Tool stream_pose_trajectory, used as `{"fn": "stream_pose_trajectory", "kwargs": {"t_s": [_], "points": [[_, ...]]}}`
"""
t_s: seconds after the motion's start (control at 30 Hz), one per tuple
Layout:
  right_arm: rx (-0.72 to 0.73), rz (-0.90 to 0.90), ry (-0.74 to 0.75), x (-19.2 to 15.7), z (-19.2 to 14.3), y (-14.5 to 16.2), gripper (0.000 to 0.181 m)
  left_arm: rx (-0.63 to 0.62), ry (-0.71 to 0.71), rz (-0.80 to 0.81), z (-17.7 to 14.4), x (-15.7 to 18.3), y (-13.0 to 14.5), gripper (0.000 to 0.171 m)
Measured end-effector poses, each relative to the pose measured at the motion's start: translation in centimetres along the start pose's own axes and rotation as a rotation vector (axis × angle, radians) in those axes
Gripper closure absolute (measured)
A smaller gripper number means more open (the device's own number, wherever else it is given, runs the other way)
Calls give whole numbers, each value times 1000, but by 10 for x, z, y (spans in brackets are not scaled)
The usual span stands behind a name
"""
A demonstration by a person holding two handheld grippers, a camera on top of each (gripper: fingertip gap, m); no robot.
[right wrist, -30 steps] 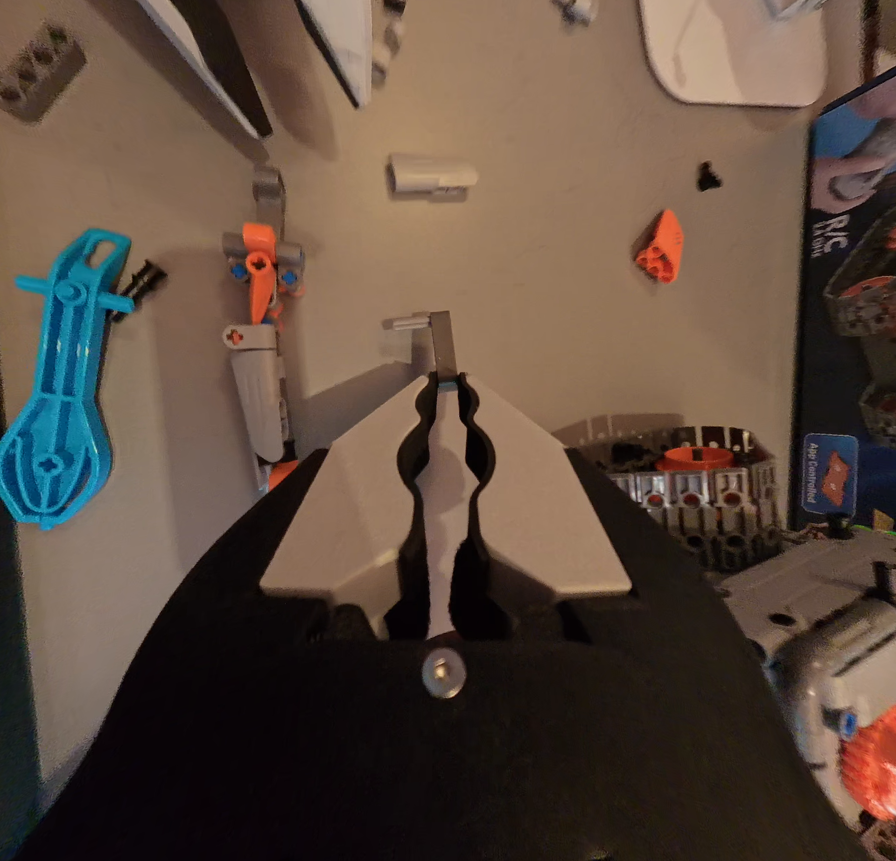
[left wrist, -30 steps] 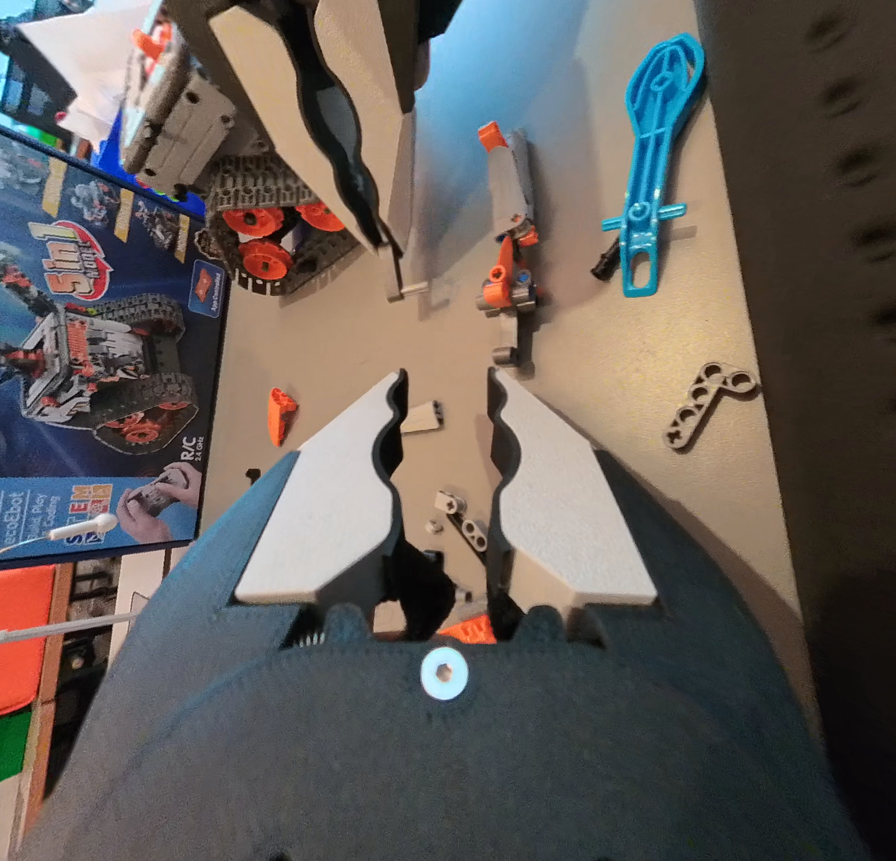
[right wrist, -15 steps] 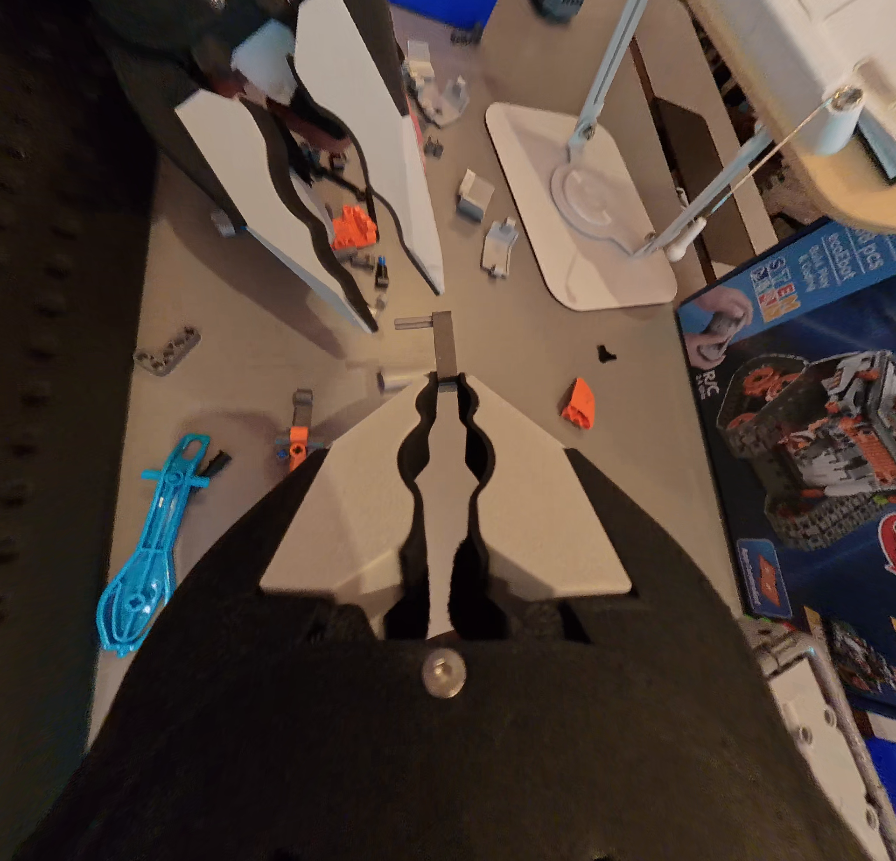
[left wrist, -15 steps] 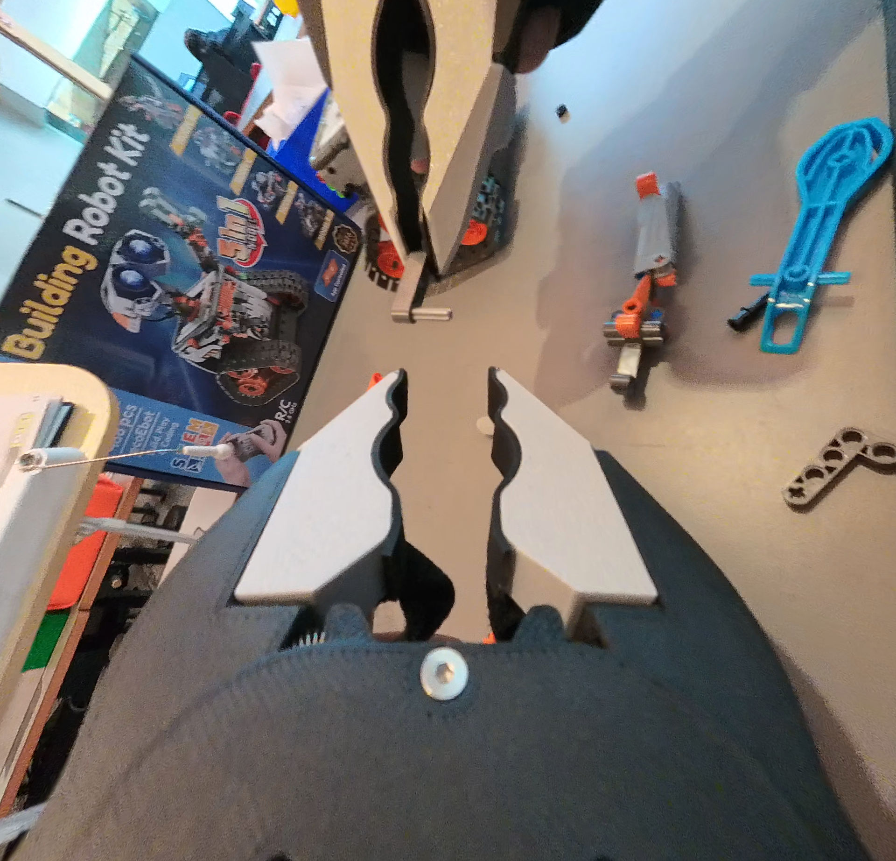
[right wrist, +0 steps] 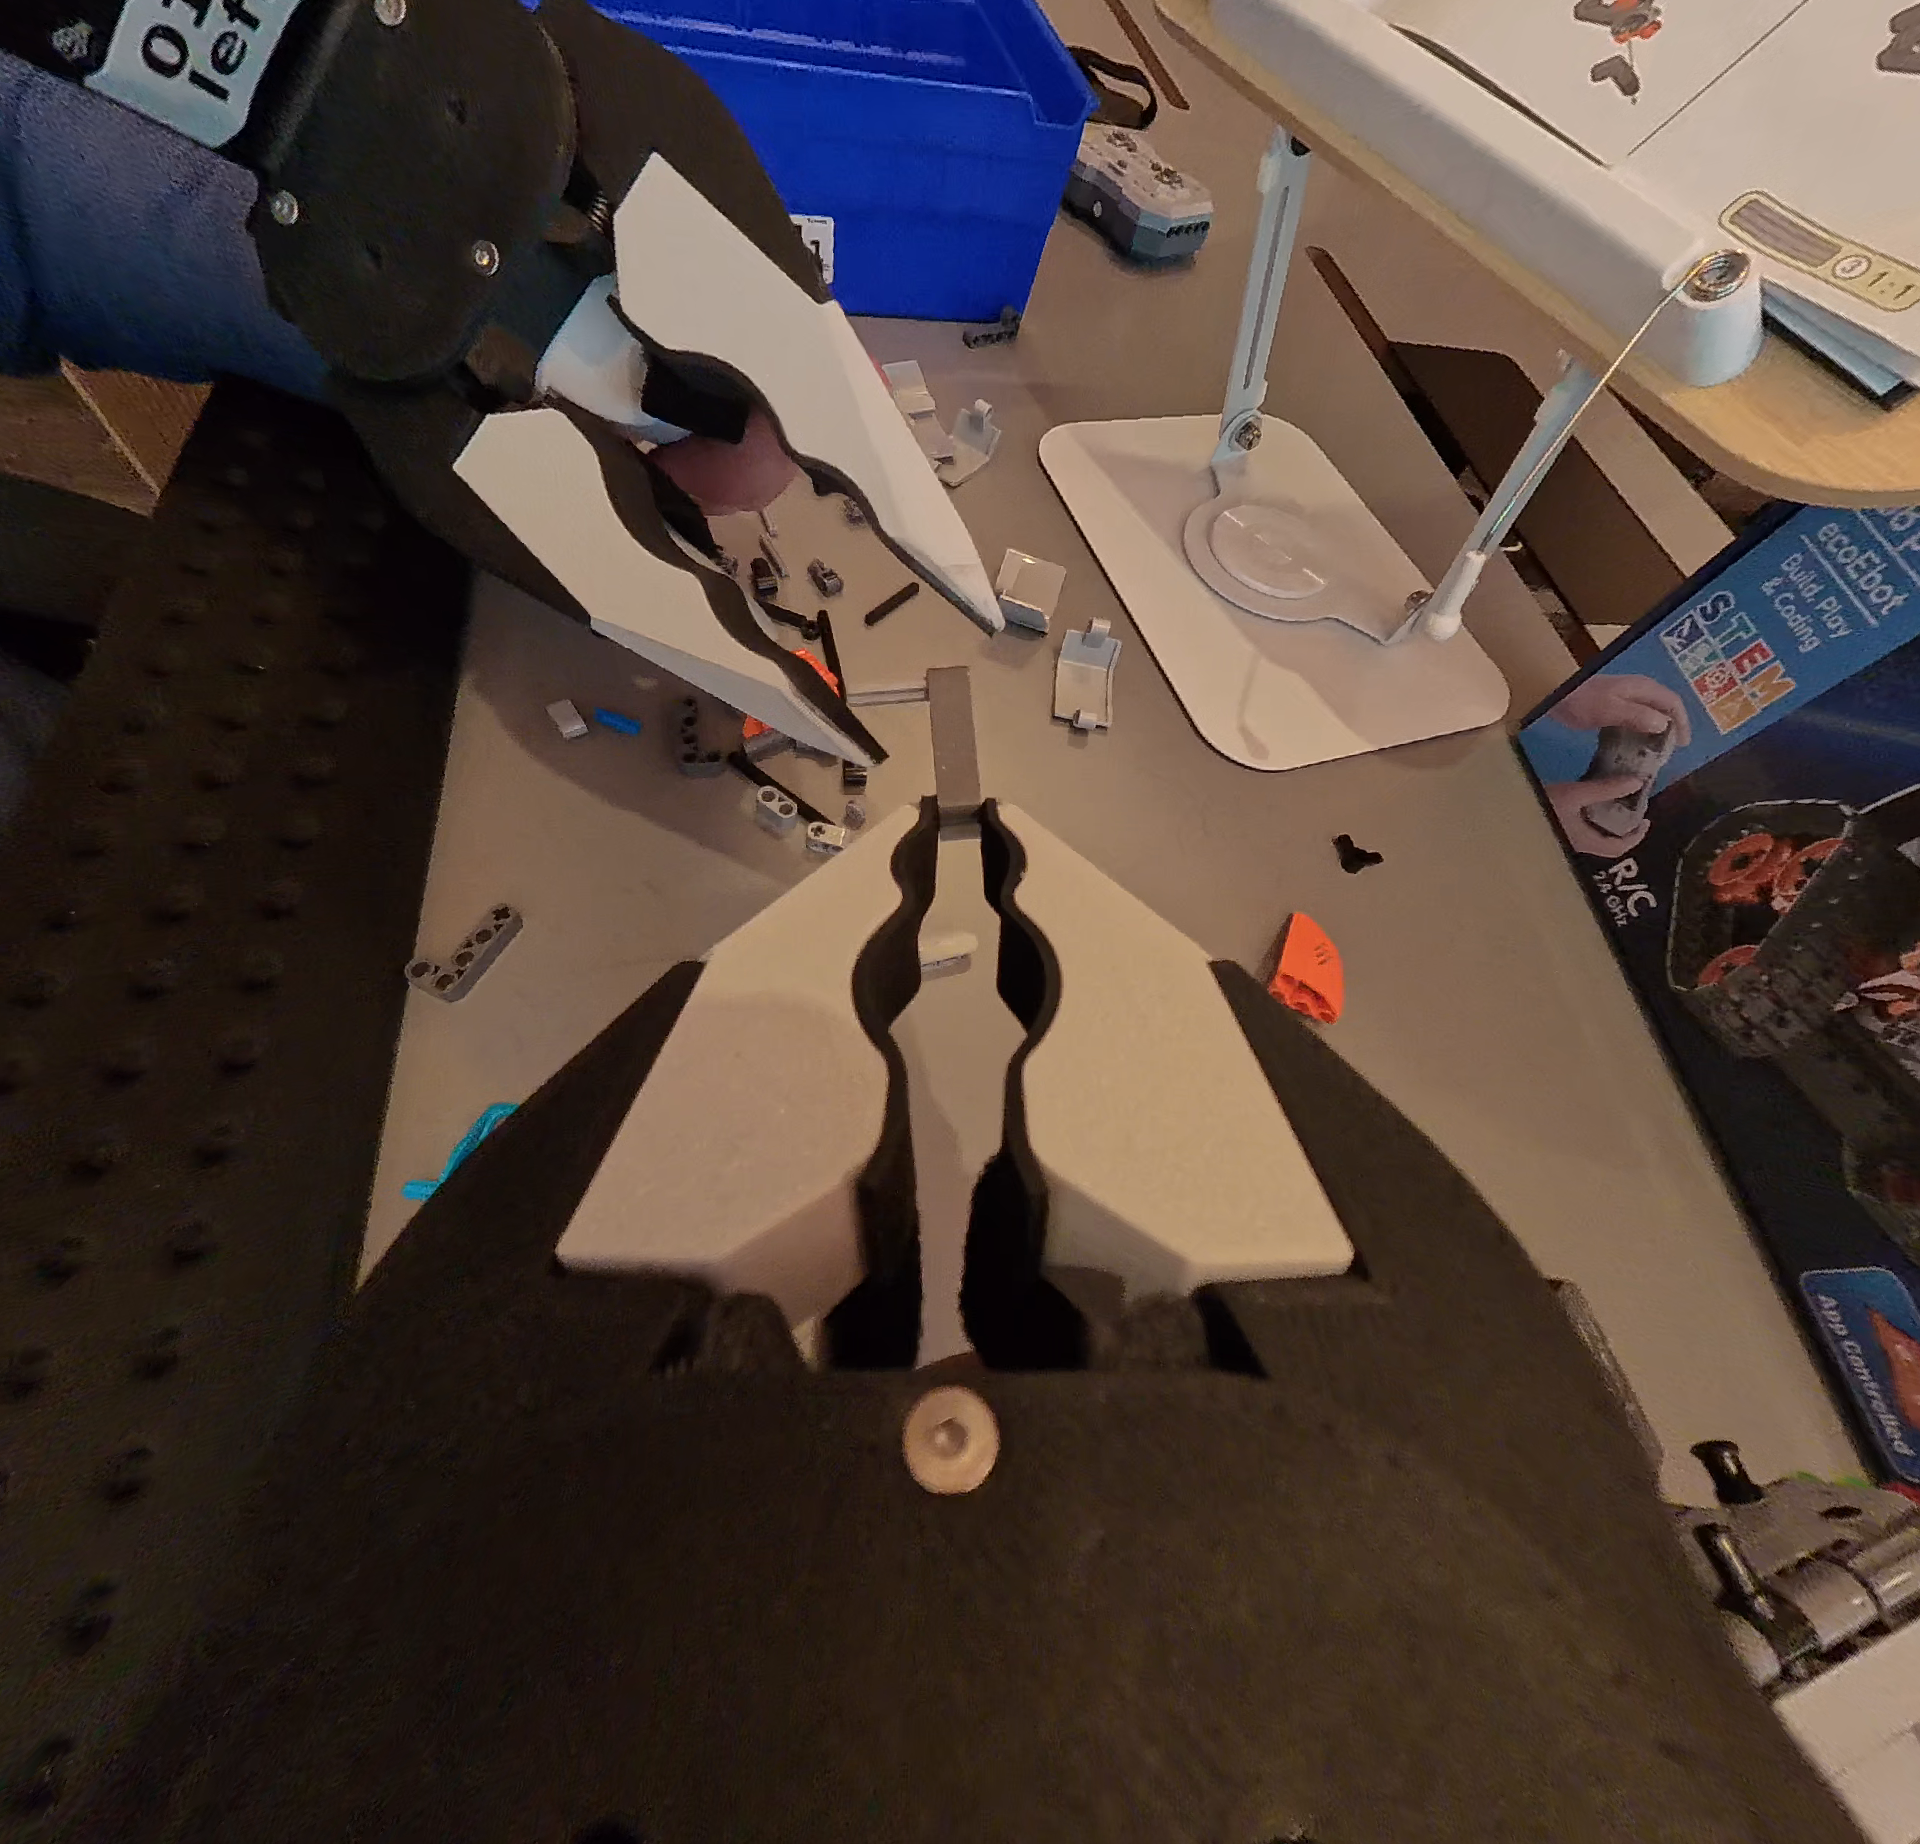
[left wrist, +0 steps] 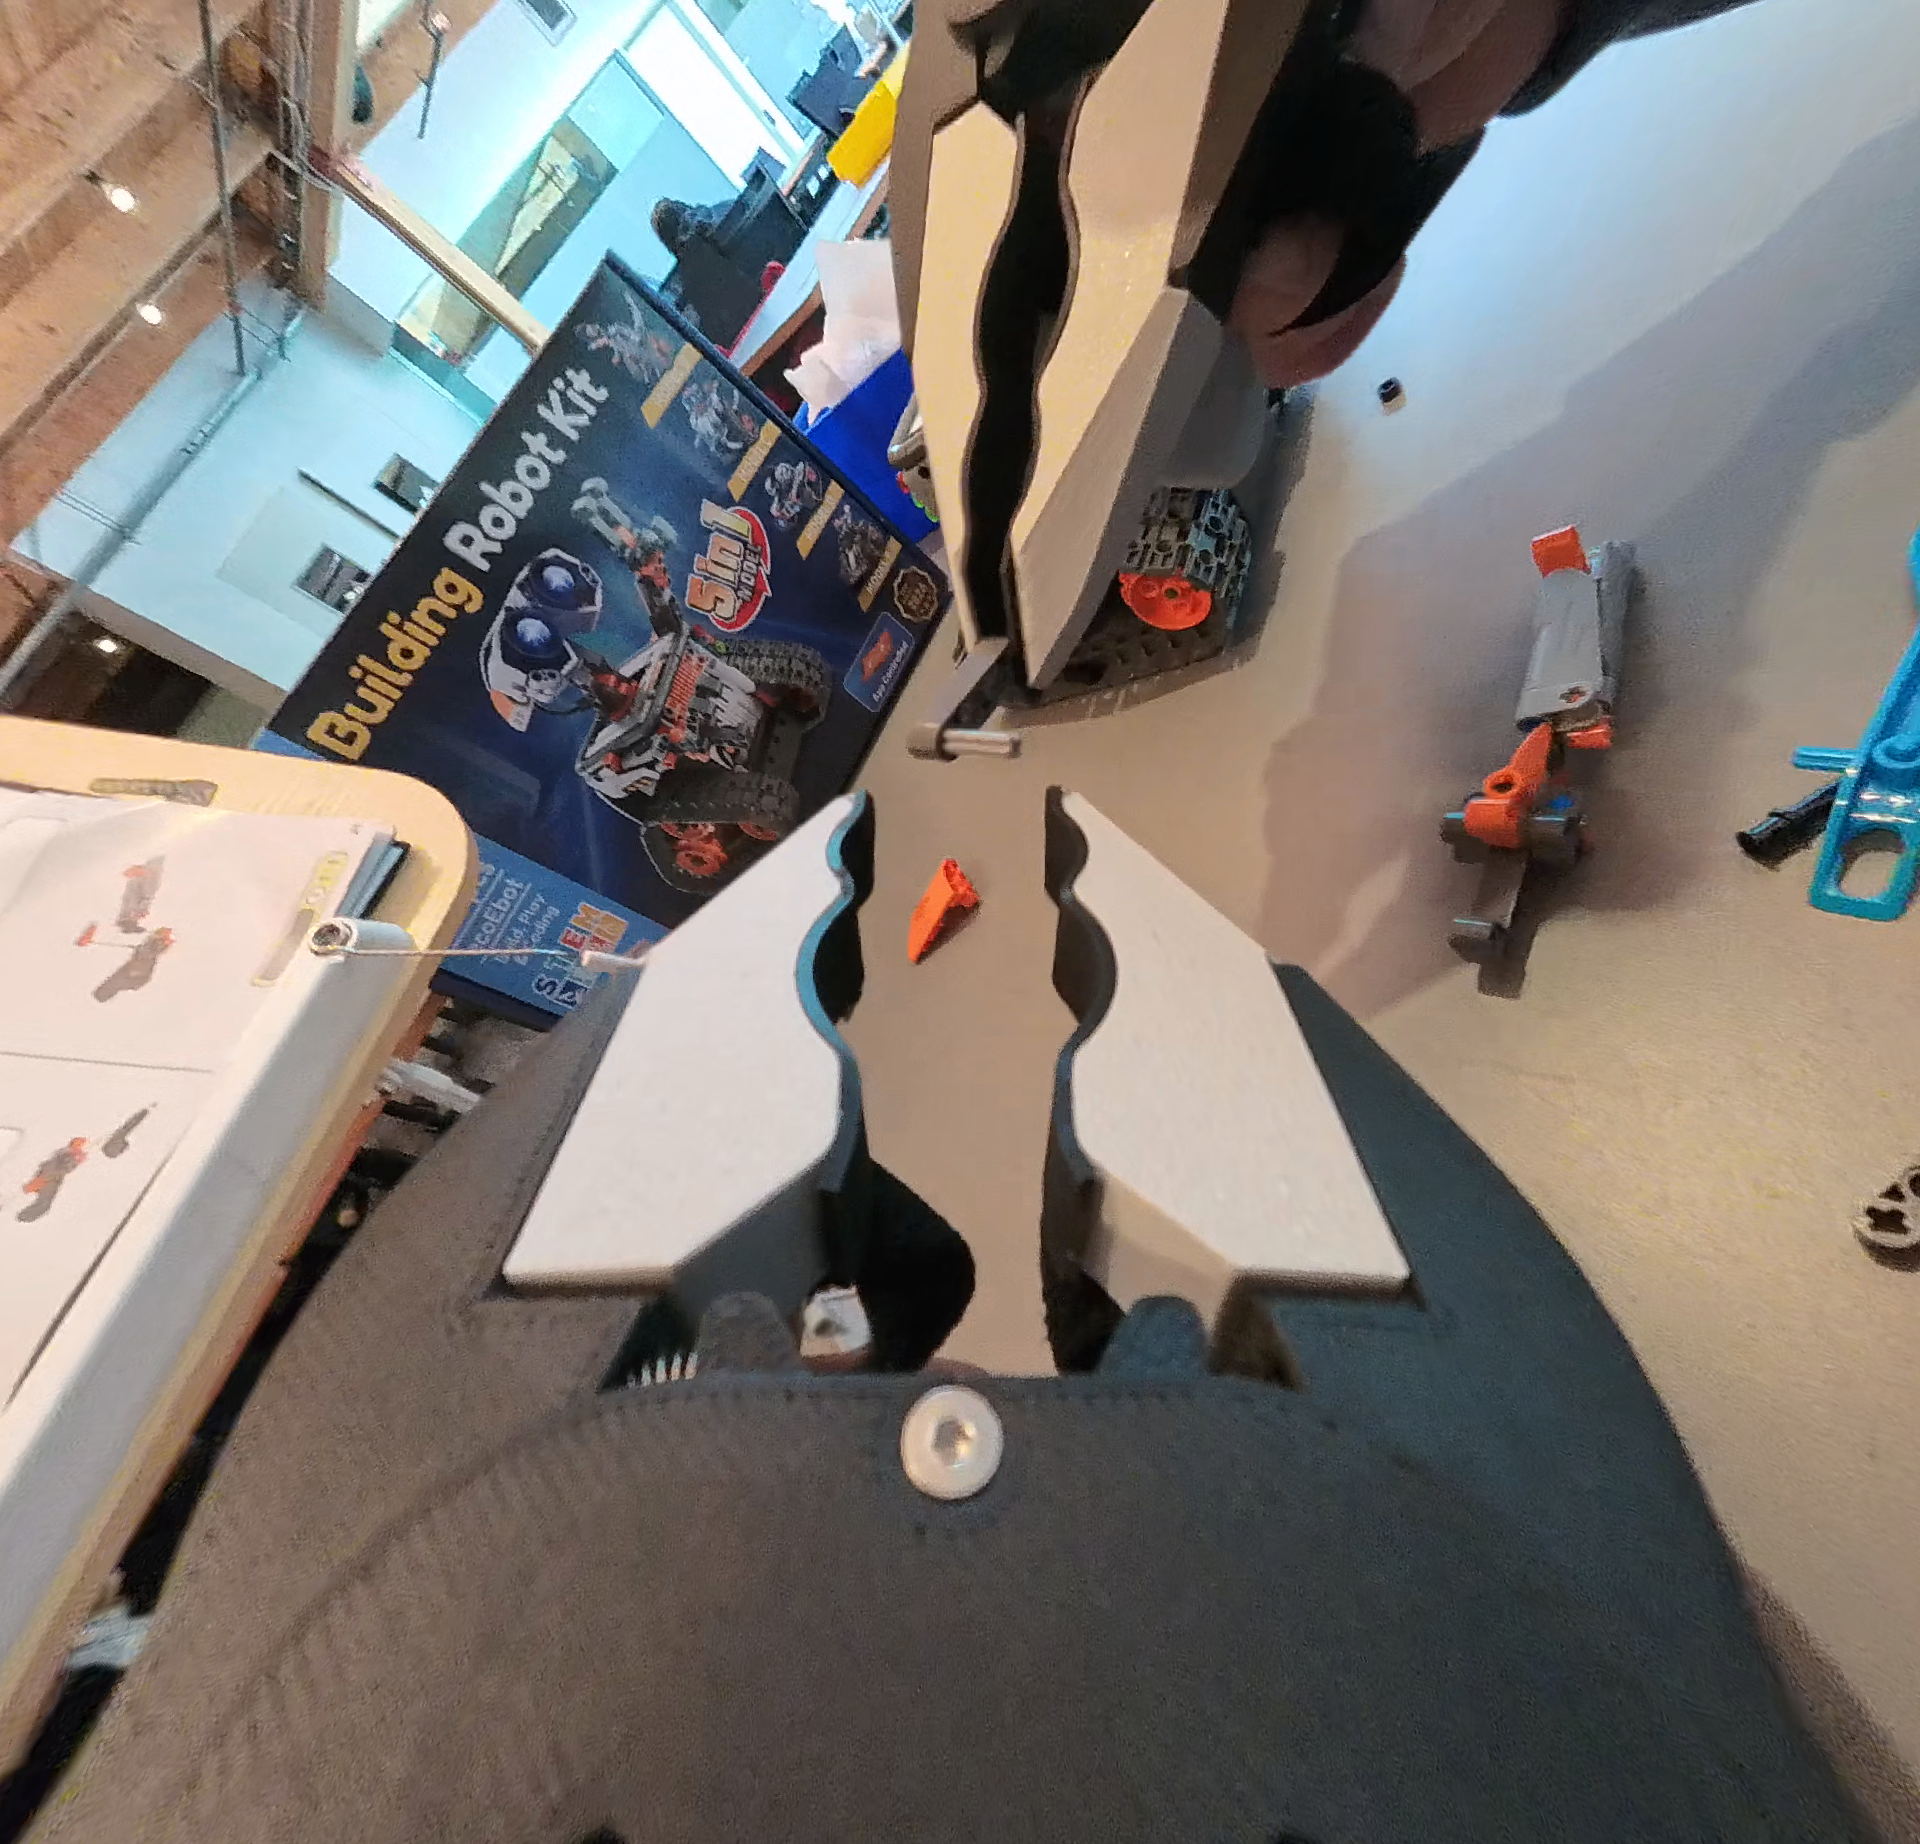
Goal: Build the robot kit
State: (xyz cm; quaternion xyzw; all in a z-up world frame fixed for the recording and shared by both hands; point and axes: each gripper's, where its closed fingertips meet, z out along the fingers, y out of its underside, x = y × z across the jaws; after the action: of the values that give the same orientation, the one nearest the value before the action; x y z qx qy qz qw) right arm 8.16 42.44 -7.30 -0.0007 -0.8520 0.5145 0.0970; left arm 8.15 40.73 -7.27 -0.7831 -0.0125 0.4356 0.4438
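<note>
A: What's nearest?
B: The right gripper (right wrist: 954, 807), pinching a grey beam (right wrist: 953, 729) with a pin at 12 o'clock.
A: And the left gripper (right wrist: 930, 688)?
B: Spread and empty, at 11 o'clock, over loose parts (right wrist: 774, 807).
A: Farther out?
B: An orange wedge (right wrist: 1307, 979) at 3, a white stand (right wrist: 1340, 631) at 1, a blue bin (right wrist: 883, 121) beyond.
A: Progress?
B: The beam's held off the table (right wrist: 1143, 807), joined to nothing

Dim warm right view, brighter cool daylight left view, wide-angle edge distortion

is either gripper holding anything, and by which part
The right gripper pinches a grey beam by its near end; a pin sticks sideways from its far end. The left gripper is open, empty.
</note>
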Motion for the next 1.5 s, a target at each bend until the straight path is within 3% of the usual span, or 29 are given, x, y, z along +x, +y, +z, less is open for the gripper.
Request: {"fn": "stream_pose_trajectory", "kwargs": {"t_s": [0.07,0.23,0.37,0.63,1.1,1.37,1.5], "points": [[5,16,-3,1,0,0,176,-4,-47,47,0,-4,-2,141],[34,114,-71,-4,0,-2,175,6,-179,366,-3,-3,-15,150],[36,152,-101,-6,0,0,176,-3,-201,447,-2,1,-15,166],[80,185,-133,-10,-2,-8,175,17,-215,404,-6,-4,-18,171],[139,189,-77,0,-9,-13,159,49,-175,118,-6,-19,-13,171],[148,113,-5,1,-8,-17,161,92,-113,-92,-6,-22,-14,169],[169,118,9,0,-4,-22,164,98,-107,-115,-6,-22,-14,169]]}}
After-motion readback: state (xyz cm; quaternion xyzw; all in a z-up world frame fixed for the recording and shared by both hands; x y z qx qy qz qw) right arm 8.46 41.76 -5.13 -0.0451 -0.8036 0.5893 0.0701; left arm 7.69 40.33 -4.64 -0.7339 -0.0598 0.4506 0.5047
